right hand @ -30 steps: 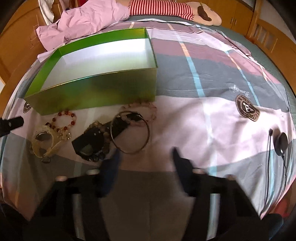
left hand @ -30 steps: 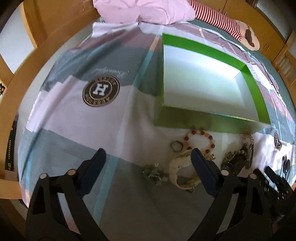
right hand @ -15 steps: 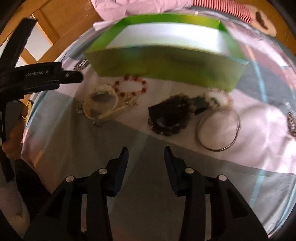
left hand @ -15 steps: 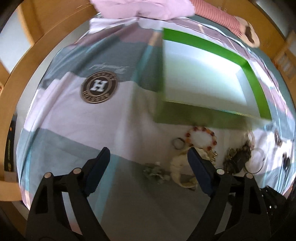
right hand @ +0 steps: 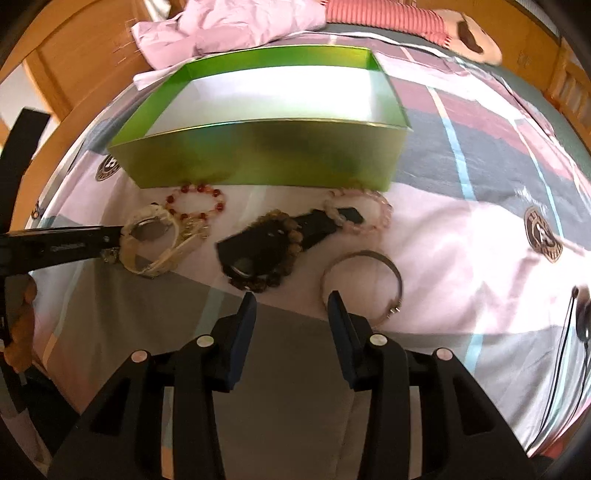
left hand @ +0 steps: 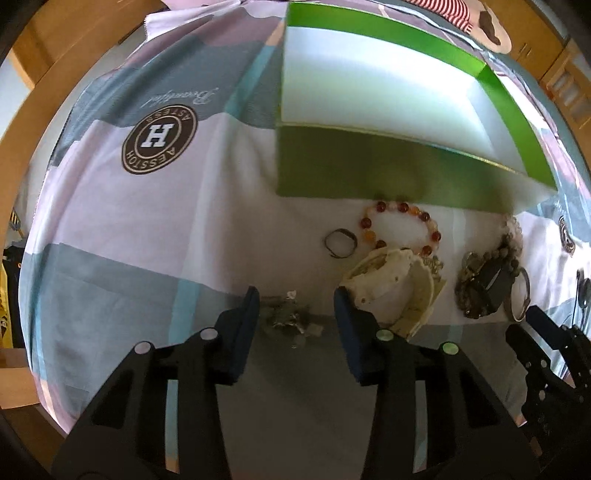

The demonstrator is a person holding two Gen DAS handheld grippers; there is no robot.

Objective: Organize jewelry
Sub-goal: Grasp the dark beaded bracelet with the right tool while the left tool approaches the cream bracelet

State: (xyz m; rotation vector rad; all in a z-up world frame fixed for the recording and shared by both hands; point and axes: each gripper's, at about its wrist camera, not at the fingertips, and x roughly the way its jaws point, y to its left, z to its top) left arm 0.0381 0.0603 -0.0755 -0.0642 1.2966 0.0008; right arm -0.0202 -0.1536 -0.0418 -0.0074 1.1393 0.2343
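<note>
An open green box (left hand: 369, 170) (right hand: 258, 155) with a white inside stands on the bedspread. Jewelry lies in front of it: a red bead bracelet (left hand: 400, 229) (right hand: 195, 201), a cream watch (left hand: 391, 280) (right hand: 151, 240), a small dark ring (left hand: 340, 243), a greenish trinket (left hand: 291, 319), a black watch with brown beads (right hand: 273, 251) (left hand: 487, 284), a pink bead bracelet (right hand: 356, 214) and a metal bangle (right hand: 364, 280). My left gripper (left hand: 295, 306) is open, its jaws either side of the trinket. My right gripper (right hand: 290, 310) is open and empty, just short of the black watch and bangle.
Pink bedding (right hand: 221, 26) and a striped soft toy (right hand: 406, 18) lie behind the box. Wooden bed frame (left hand: 33, 110) runs along the left. A black cable with earpiece (right hand: 576, 321) lies at the right. The left gripper's side (right hand: 55, 247) reaches in by the cream watch.
My left gripper has moved forward and narrowed its jaws around the greenish trinket. My right gripper has swung left toward the jewelry, now facing the black watch and bangle.
</note>
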